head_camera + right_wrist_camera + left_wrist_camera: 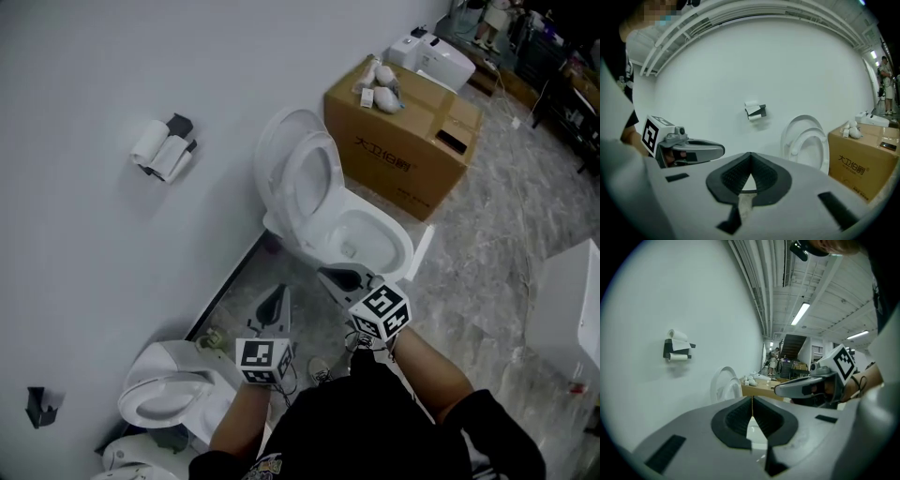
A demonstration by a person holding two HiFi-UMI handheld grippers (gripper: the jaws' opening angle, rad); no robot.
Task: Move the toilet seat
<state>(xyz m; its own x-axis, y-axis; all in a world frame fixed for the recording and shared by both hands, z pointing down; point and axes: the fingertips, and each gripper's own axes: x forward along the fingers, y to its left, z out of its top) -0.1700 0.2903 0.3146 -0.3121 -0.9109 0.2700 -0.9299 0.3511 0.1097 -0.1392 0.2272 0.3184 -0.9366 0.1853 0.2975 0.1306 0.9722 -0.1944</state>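
Toilet seat (pixel 317 178) up, jaws closed on nothing.
Found the seat tilted upright against the raised lid (pixel 277 141), over the open bowl (pixel 380 246), just beside a cardboard box (pixel 403 141) and close to the white wall (pixel 94 75). Held the left gripper (pixel 279 298) and the right gripper (pixel 330 275) low before that bowl, near each other and apart from the seat, each pinched fully together and empty, the right one nearer the bowl's front.

cardboard box (pixel 412 141), black print "大卫伯爵" on side
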